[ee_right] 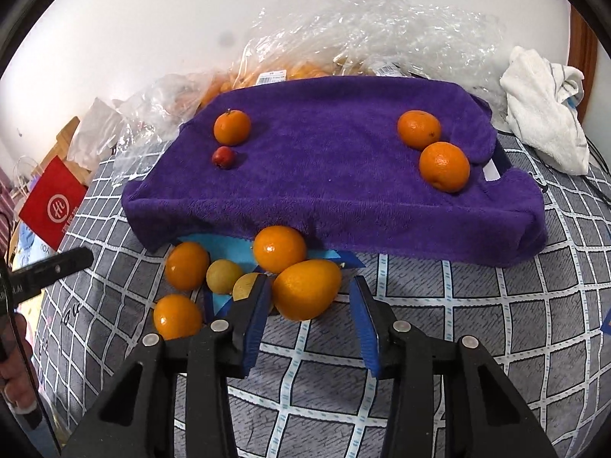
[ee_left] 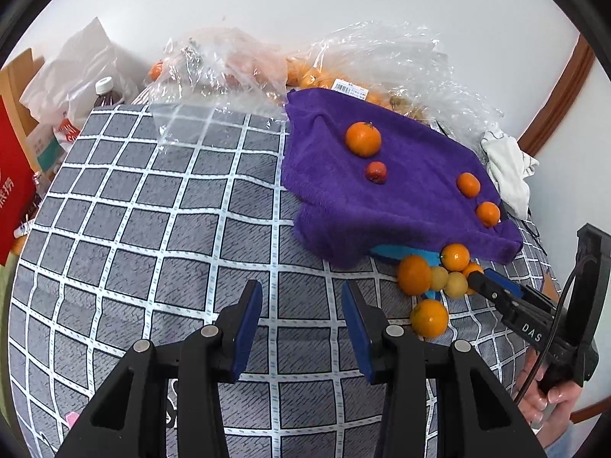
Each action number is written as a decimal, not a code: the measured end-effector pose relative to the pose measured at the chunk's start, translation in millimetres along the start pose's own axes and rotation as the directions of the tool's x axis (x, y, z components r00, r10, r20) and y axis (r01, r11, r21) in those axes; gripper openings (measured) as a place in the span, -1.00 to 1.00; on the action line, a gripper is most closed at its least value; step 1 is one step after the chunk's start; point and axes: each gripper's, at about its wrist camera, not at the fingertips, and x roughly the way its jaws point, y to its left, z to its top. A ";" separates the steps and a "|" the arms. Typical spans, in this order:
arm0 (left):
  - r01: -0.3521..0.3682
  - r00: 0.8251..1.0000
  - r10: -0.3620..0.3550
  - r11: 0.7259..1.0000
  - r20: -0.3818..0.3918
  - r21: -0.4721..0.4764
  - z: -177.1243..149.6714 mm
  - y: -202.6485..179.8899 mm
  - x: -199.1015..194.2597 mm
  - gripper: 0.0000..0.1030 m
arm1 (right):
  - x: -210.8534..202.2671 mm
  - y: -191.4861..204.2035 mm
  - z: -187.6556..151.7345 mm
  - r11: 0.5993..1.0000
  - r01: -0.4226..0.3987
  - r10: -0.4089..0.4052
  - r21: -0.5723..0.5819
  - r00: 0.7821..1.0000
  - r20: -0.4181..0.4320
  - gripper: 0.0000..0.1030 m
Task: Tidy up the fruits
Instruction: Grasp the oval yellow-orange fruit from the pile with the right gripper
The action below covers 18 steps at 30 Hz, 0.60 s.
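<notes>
Right tongs [ee_right: 309, 297] straddle orange [ee_right: 306, 289]; left tongs [ee_left: 301, 305] clear.

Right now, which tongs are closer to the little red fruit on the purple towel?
Neither is close; the left looks somewhat nearer. The left tongs hover over bare checked cloth, well short of the little red fruit. The right tongs sit down by the orange pile below the purple towel.

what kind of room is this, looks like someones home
Probably a bedroom at home: the fruit lies on a soft checked bedsheet, with supermarket plastic bags against a plain wall and a crumpled white cloth nearby.
</notes>
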 end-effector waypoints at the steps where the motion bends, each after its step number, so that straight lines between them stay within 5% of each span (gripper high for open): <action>1: 0.001 1.000 -0.001 1.000 -0.001 -0.002 -0.5 0.2 0.7 -0.21 | 0.4 0.0 0.3 1.000 -0.001 0.001 0.002 1.000 -0.001 -0.17; 9: 0.015 1.000 -0.015 1.000 -0.010 -0.021 0.2 -0.4 5.4 -0.21 | 14.7 -2.3 6.4 1.000 -0.001 0.001 0.012 0.998 -0.057 -0.10; 18: 0.017 1.000 -0.017 1.000 -0.019 -0.023 -0.8 0.2 9.3 -0.21 | 2.5 -9.5 -1.9 1.000 0.029 -0.029 -0.001 0.999 -0.020 -0.15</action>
